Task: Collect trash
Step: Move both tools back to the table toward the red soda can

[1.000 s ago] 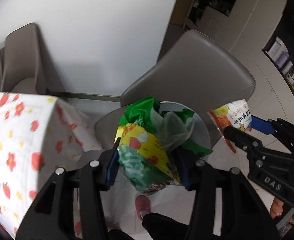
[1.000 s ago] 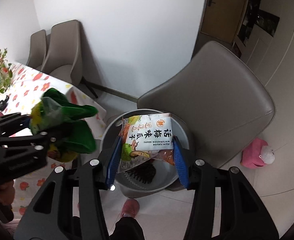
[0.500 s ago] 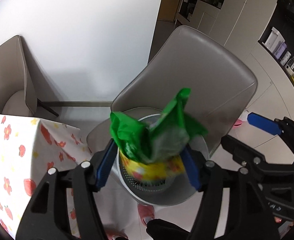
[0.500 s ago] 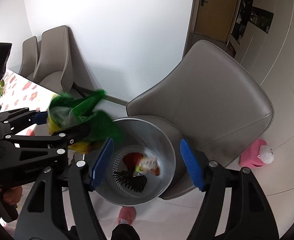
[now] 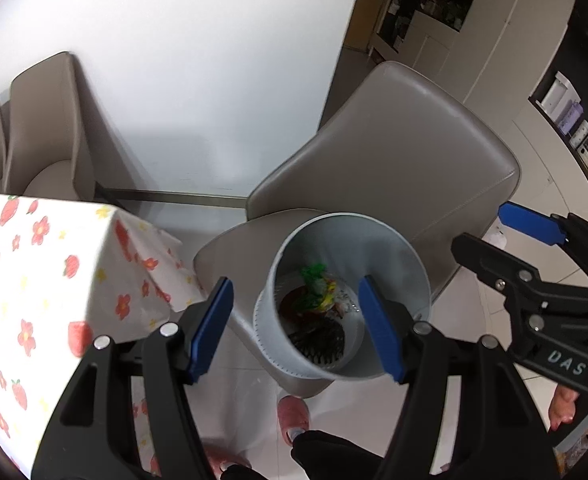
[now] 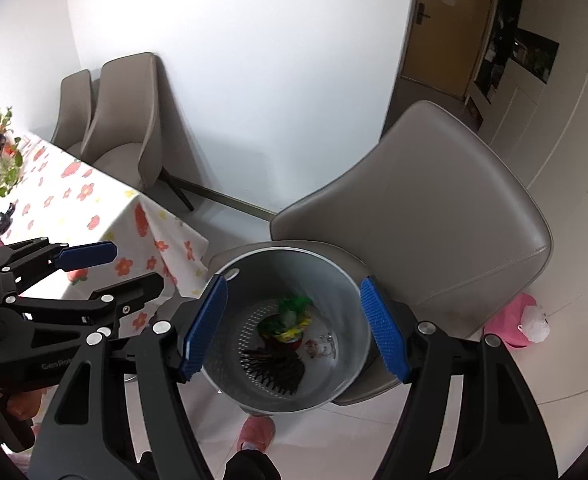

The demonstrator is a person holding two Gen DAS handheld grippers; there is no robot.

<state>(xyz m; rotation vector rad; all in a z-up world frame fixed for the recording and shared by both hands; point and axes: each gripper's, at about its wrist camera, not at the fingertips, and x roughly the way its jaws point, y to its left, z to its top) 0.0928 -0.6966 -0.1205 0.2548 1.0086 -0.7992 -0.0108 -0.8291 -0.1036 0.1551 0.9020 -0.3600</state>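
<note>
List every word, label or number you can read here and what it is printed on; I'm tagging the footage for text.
"DAS": white letters on the black body of the right gripper, left wrist view.
"Gen Rob...": faint and cut off, on the left gripper, right wrist view.
Wrappers in the bin: print too small and blurred to read.

"DAS" on the right tongs (image 5: 534, 236), "Gen Rob" partly legible on the left tongs (image 6: 105, 264)

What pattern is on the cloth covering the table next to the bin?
The white tablecloth is printed with red and orange flowers, strawberries and small yellow blossoms; the left wrist view shows it best.
</note>
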